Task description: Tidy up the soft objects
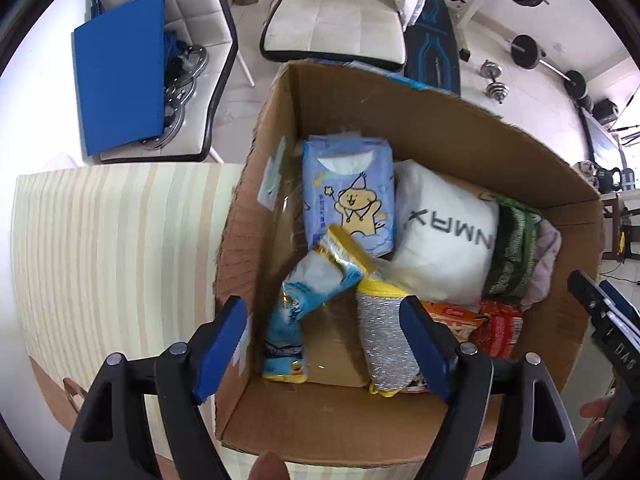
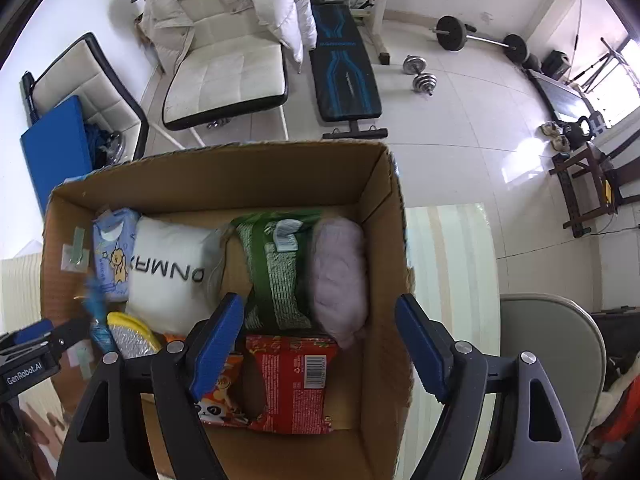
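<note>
An open cardboard box [image 1: 432, 128] [image 2: 384, 240] on a striped table holds soft goods: a blue tissue pack [image 1: 347, 196] [image 2: 111, 252], a white pillow [image 1: 444, 240] [image 2: 170, 276], a green pack [image 1: 510, 252] [image 2: 280, 272], a lilac cloth roll [image 2: 340, 280], a red snack pack [image 1: 498, 330] [image 2: 292, 380], a silver-yellow scrubber [image 1: 384, 344] [image 2: 132, 338] and a blue-gold packet [image 1: 316, 284], which tilts and looks blurred. My left gripper [image 1: 324, 344] is open and empty above the box's near left. My right gripper [image 2: 320, 344] is open and empty above its right half.
The striped tablecloth [image 1: 120, 248] lies left of the box. Two white chairs [image 1: 332, 20] [image 2: 228, 76], a blue pad [image 1: 120, 72], a weight bench [image 2: 344, 68] and dumbbells [image 2: 420, 74] stand beyond. A beige chair [image 2: 556, 344] is at the right.
</note>
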